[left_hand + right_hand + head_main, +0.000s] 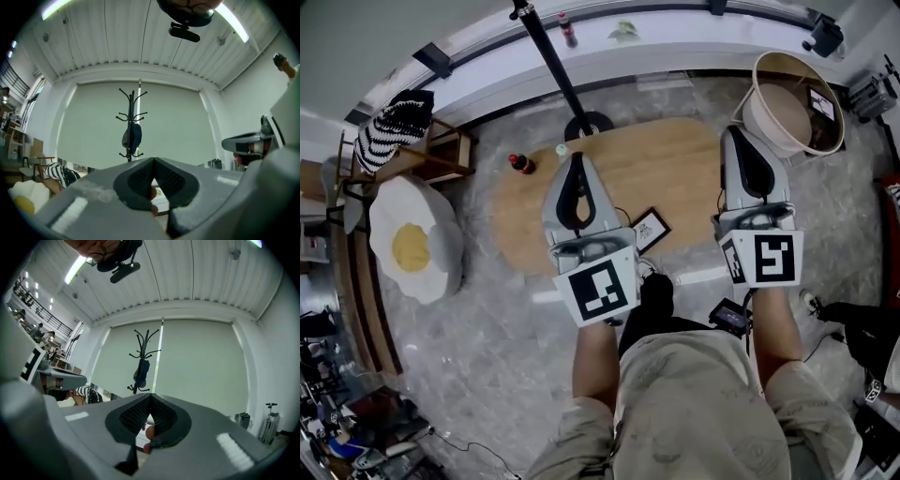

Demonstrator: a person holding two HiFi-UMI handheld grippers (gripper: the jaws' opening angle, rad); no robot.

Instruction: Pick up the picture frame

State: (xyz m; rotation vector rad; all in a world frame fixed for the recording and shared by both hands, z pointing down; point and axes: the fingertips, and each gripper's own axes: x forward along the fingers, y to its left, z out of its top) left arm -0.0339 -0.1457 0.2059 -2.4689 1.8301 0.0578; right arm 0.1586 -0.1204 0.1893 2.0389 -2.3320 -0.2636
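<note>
Head view. My left gripper (pixel 576 161) and right gripper (pixel 737 136) are held level, each with its fingers pressed together on nothing. The picture frame (pixel 650 228) lies flat near the 5 o'clock edge of the oval wooden table (pixel 675 159), between us and touching neither. The tabletop is bare toward 1 o'clock. A bottle (pixel 521 164) stands at the 10 o'clock edge, and a round basket (pixel 797 103) stands off the 2 o'clock end.

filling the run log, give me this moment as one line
left gripper: shut, empty | right gripper: shut, empty | picture frame: on table, untouched

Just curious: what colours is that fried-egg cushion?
The cushion is white with a yellow centre; head view shows it best.
</note>
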